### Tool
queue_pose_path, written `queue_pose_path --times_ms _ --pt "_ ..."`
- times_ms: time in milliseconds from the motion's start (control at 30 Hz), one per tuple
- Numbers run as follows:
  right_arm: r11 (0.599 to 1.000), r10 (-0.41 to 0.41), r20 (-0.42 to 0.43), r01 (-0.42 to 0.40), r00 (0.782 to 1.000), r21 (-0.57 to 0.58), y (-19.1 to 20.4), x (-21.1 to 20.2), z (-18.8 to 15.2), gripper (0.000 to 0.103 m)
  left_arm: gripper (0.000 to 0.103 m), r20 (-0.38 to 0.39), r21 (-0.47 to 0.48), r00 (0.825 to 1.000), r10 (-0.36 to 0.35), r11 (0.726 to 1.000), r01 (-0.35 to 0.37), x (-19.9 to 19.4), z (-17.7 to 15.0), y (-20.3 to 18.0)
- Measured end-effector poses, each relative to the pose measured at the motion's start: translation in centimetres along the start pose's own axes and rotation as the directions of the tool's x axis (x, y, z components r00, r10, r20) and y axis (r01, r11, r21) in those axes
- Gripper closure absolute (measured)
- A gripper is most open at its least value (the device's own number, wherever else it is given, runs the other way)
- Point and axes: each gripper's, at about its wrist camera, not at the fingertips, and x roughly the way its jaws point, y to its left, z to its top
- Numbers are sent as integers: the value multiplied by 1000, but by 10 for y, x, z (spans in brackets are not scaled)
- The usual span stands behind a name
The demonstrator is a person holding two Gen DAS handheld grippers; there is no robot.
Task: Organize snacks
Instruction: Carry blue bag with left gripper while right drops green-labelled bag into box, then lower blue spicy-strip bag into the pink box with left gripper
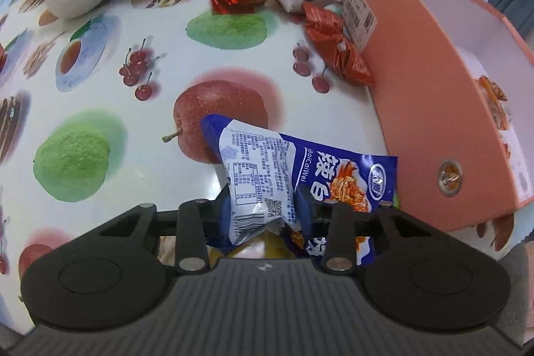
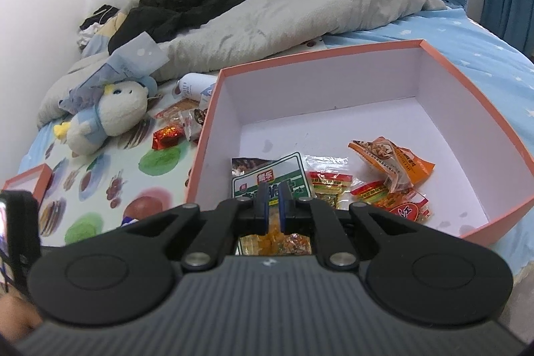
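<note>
Left wrist view: left gripper (image 1: 263,209) pinches the blue packet (image 1: 300,175) for transfer into the box (image 1: 430,109). Right gripper (image 2: 273,202) is pressed together, empty, above it.

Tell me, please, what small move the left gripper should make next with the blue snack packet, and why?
Probably lift the blue snack packet a little and carry it toward the pink box. The left gripper has its pads pressed on the packet's crumpled end, so the grasp seems made. The box stands open beside it, with other snacks already inside, while several wrapped snacks remain on the fruit-print cloth.
</note>
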Motion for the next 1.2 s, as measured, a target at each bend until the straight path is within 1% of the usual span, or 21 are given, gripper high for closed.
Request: queue_pose_path --times_ms 233,400,567,733,800,967,1067,1200 --pt "1000 5 4 -5 1000 -16 5 0 4 95 63 53 -26 999 -7 1000 8 -24 6 -1" --pt "999 16 7 -16 1000 -28 8 -2 7 95 63 102 -100 994 -33 994 43 -50 19 10" --pt "999 20 22 -20 1000 -41 11 -6 13 95 63 184 -130 982 -50 989 75 -87 38 13" --pt "1000 15 48 -13 999 -25 4 -15 22 95 63 268 -127 959 -91 984 129 -122 59 4" --pt "1000 8 59 -7 998 -15 0 -18 26 95 63 296 -118 949 -113 981 153 -134 68 -4" --pt "1000 -15 90 15 996 10 -16 -29 37 95 63 331 -83 928 -173 974 211 -151 85 -31" --pt "999 -37 106 35 994 18 -26 -35 41 95 63 331 -51 920 -212 969 242 -152 93 -54" --pt "997 -68 120 64 990 40 -44 -41 43 95 63 313 1 915 -255 963 268 -147 100 -89"
